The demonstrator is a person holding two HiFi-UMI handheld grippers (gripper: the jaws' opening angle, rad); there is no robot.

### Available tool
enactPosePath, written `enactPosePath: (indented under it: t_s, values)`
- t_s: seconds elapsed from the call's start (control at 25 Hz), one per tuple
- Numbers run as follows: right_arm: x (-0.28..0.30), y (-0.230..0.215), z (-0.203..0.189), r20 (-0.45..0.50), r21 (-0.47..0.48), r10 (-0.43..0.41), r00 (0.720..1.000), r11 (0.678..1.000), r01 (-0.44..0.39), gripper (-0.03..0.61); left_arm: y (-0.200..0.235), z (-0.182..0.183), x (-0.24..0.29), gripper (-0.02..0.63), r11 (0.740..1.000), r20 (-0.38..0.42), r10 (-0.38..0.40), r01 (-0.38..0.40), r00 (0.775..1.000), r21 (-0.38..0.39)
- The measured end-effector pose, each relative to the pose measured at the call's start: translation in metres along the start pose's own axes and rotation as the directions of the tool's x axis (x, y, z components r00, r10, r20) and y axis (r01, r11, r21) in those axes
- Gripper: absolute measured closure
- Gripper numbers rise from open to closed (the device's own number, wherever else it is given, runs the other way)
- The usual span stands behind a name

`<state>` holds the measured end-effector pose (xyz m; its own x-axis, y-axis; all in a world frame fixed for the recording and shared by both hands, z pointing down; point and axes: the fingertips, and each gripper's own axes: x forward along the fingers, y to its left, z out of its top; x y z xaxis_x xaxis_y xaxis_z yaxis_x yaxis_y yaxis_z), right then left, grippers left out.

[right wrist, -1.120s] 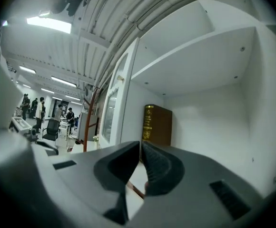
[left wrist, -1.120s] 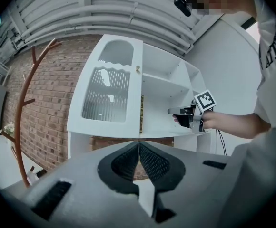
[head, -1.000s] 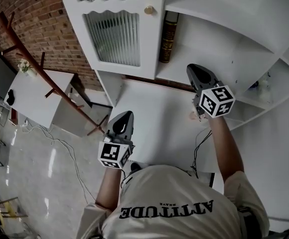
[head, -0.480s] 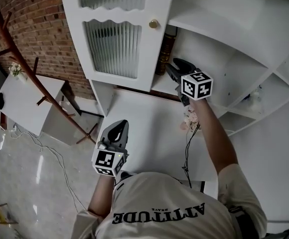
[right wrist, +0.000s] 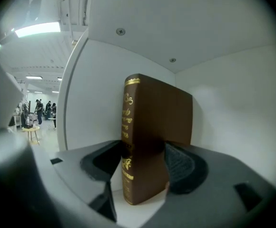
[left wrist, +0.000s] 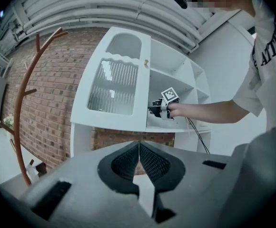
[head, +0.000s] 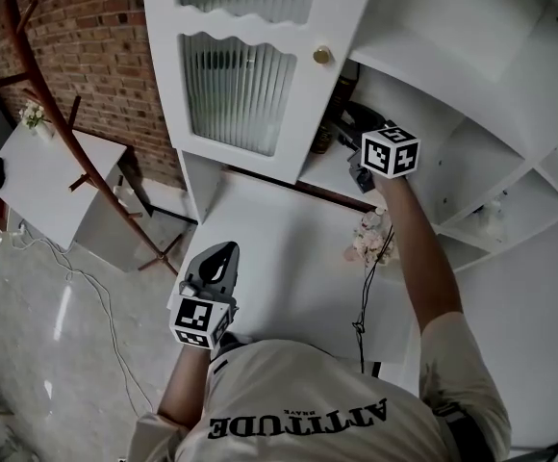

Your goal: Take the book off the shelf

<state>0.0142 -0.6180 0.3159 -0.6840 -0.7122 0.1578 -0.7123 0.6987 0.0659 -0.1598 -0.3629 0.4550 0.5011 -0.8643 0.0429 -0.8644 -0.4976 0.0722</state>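
My right gripper (right wrist: 145, 161) has its jaws wide apart, and the brown book (right wrist: 153, 122) is in between them.
These jaws have just been opening. The book stands up straight on the white shelf (right wrist: 139, 213), with its gold spine facing me, and one jaw sits on each side of it. The pads are not squeezing it. My left gripper (left wrist: 139, 159) has its jaws shut tight with nothing in them, and it points at the cupboard door (left wrist: 113, 88) far in front of it.
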Motion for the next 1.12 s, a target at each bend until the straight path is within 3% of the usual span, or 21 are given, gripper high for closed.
enactPosePath:
  t_s: [0.4, 1.12]
  values:
    - [-0.003, 0.003, 0.001, 0.017, 0.027, 0.001, 1.000, 1.000, -0.002, 0.319, -0.011, -0.002, 0.002, 0.588, 1.000, -0.009, 0.009, -0.009, 1.000, -0.015]
    - [-0.021, 0.030, -0.002, 0.018, 0.037, 0.027, 0.999, 0.999, -0.028, 0.319, -0.034, 0.004, 0.013, 0.588, 0.999, 0.014, -0.030, 0.030, 0.999, 0.023]
